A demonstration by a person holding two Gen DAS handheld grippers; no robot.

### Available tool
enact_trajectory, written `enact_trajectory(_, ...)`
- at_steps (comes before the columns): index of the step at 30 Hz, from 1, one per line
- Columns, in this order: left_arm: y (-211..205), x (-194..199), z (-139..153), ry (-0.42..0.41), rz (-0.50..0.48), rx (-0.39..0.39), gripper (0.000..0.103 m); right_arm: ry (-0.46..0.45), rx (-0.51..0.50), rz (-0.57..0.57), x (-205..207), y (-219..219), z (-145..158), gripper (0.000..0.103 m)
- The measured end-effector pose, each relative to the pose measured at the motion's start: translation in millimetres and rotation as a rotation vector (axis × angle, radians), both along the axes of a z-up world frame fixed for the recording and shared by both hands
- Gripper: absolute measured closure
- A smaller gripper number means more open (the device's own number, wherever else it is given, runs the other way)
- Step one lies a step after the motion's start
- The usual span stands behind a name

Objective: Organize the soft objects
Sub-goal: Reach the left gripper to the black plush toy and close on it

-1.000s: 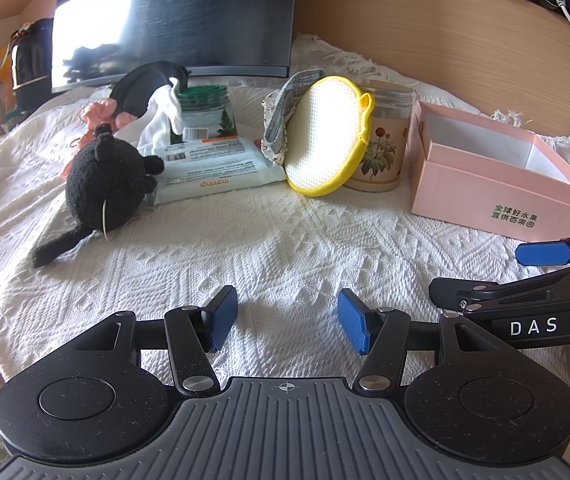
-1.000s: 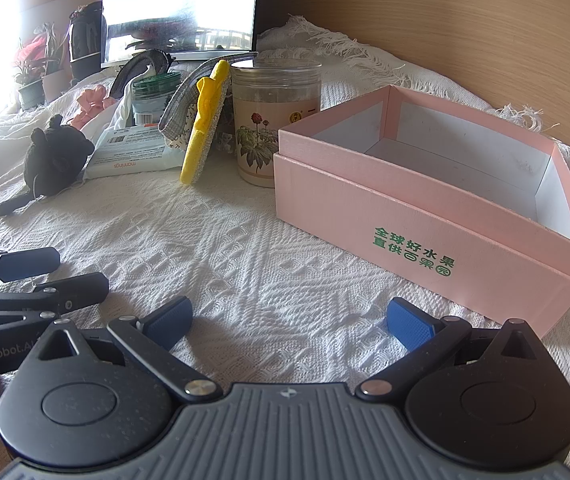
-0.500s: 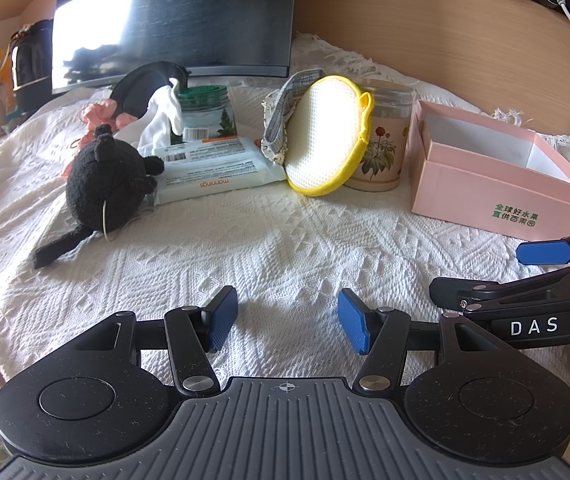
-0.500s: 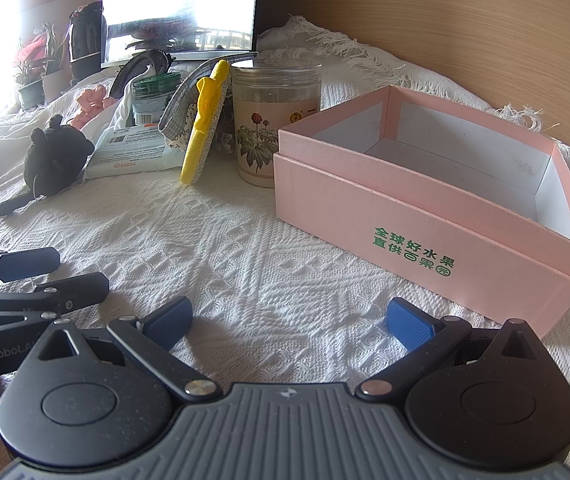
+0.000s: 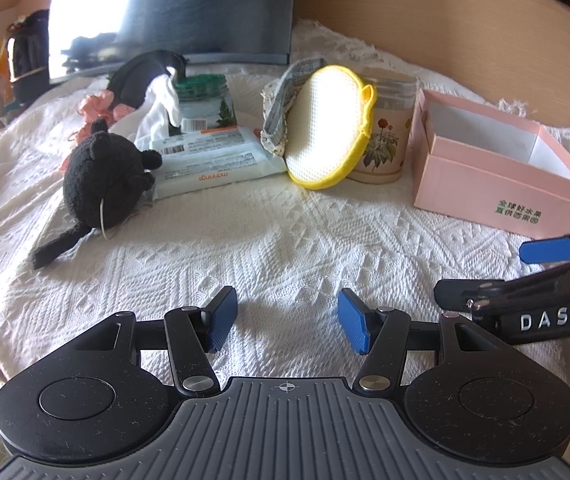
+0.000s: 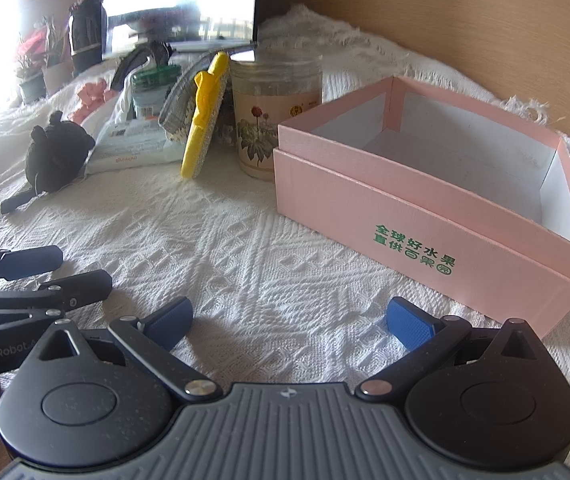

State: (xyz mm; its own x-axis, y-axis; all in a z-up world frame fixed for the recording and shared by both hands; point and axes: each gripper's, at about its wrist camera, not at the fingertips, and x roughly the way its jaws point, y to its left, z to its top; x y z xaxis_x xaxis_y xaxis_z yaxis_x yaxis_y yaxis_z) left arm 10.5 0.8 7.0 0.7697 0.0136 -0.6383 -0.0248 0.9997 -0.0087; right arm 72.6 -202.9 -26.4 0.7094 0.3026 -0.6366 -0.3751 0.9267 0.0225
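Blue ribbed pads tip both grippers, which sit low over a white woven cloth [image 5: 285,240]. The left gripper [image 5: 287,325] has its jaws parted with only cloth between them; the right gripper [image 6: 290,322] stands wider apart, likewise empty. In the left view, the right tool's side reads "DAS"; in the right view, the left tool's side reads "GenRobot".

Further back and to the right, an open pink box [image 6: 425,216] carries green Chinese characters on its front wall; its white inside holds nothing visible. A black plush toy [image 5: 103,184] lies at the left, touching a pack of wipes [image 5: 213,164] printed "mannings", with barcode stickers. Beside the pack, a yellow-edged sponge mitt [image 5: 327,124] leans on a clear jar [image 5: 389,132] with a flower picture. A green-lidded jar [image 5: 205,100] stands behind the wipes, before a dark monitor [image 5: 189,8].
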Motion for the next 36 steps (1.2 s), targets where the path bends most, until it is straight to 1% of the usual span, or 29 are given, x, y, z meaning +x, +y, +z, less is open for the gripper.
enact_trajectory(1, 2, 3, 2, 0.02, -0.013, -0.004, 0.042, 0.042, -0.01, 0.002, 9, 3, 2, 0.0)
enact_trajectory(3, 5, 5, 4, 0.038, -0.035, -0.007, 0.043, 0.088, -0.042, 0.009, 11, 7, 7, 0.0)
enact_trajectory(5, 9, 6, 6, 0.05, -0.052, -0.025, 0.044, 0.11, -0.059, 0.012, 14, 9, 8, 0.0)
enact_trajectory(7, 15, 7, 8, 0.064, -0.059, -0.046, 0.045, 0.104, -0.06, -0.001, 11, 9, 8, 0.0)
enact_trajectory(9, 17, 10, 10, 0.089, -0.071, -0.035, 0.054, 0.096, -0.056, -0.006, 9, 9, 9, 0.0)
enact_trajectory(10, 19, 12, 12, 0.098, -0.088, -0.032, 0.056, 0.095, -0.055, -0.006, 9, 9, 9, 0.0)
enact_trajectory(11, 23, 12, 13, 0.105, -0.108, -0.046, 0.058, 0.091, -0.054, -0.007, 9, 9, 9, 0.0)
enact_trajectory(12, 28, 13, 14, 0.111, -0.123, -0.077, 0.06, 0.087, -0.051, -0.009, 9, 10, 10, 0.001)
enact_trajectory(14, 45, 15, 18, 0.125, -0.141, -0.173, 0.06, 0.073, -0.04, -0.019, 9, 13, 13, 0.006)
enact_trajectory(15, 52, 16, 22, 0.122, -0.144, -0.206, 0.06, 0.056, -0.039, -0.022, 9, 16, 16, 0.007)
enact_trajectory(16, 60, 16, 27, 0.104, -0.15, -0.224, 0.06, 0.027, -0.037, -0.023, 7, 21, 21, 0.007)
enact_trajectory(17, 67, 16, 33, 0.074, -0.154, -0.224, 0.06, -0.004, -0.035, -0.024, 5, 24, 26, 0.007)
enact_trajectory(19, 81, 11, 50, -0.006, -0.141, -0.183, 0.06, -0.066, -0.026, -0.018, 0, 31, 38, 0.007)
enact_trajectory(20, 89, 9, 58, -0.045, -0.123, -0.156, 0.06, -0.093, -0.017, -0.015, -2, 35, 43, 0.007)
enact_trajectory(22, 107, 8, 73, -0.095, -0.067, -0.121, 0.06, -0.136, -0.003, -0.015, -4, 43, 51, 0.007)
enact_trajectory(24, 131, 13, 87, -0.142, 0.013, -0.102, 0.06, -0.134, 0.005, 0.005, -2, 51, 57, 0.007)
enact_trajectory(25, 144, 16, 92, -0.163, 0.056, -0.1, 0.06, -0.12, 0.017, 0.022, 0, 55, 59, 0.007)
enact_trajectory(26, 158, 23, 96, -0.166, 0.092, -0.111, 0.06, -0.107, 0.029, 0.034, 2, 59, 60, 0.007)
enact_trajectory(27, 171, 31, 98, -0.152, 0.123, -0.137, 0.061, -0.099, 0.038, 0.04, 4, 63, 61, 0.007)
enact_trajectory(29, 196, 51, 95, -0.101, 0.166, -0.234, 0.061, -0.091, 0.041, 0.043, 7, 71, 63, 0.007)
enact_trajectory(31, 217, 72, 88, -0.047, 0.179, -0.369, 0.061, -0.08, 0.016, 0.043, 8, 82, 63, 0.007)
enact_trajectory(32, 222, 80, 82, -0.016, 0.177, -0.421, 0.061, -0.079, 0.0, 0.04, 7, 85, 63, 0.007)
enact_trajectory(33, 223, 88, 78, 0.009, 0.17, -0.446, 0.061, -0.082, -0.01, 0.037, 7, 87, 63, 0.007)
enact_trajectory(34, 221, 94, 74, 0.029, 0.154, -0.438, 0.061, -0.084, -0.018, 0.033, 6, 89, 63, 0.007)
enact_trajectory(35, 216, 100, 71, 0.05, 0.136, -0.399, 0.061, -0.083, -0.024, 0.028, 5, 89, 63, 0.007)
enact_trajectory(36, 208, 104, 67, 0.077, 0.124, -0.341, 0.061, -0.079, -0.029, 0.022, 4, 89, 63, 0.007)
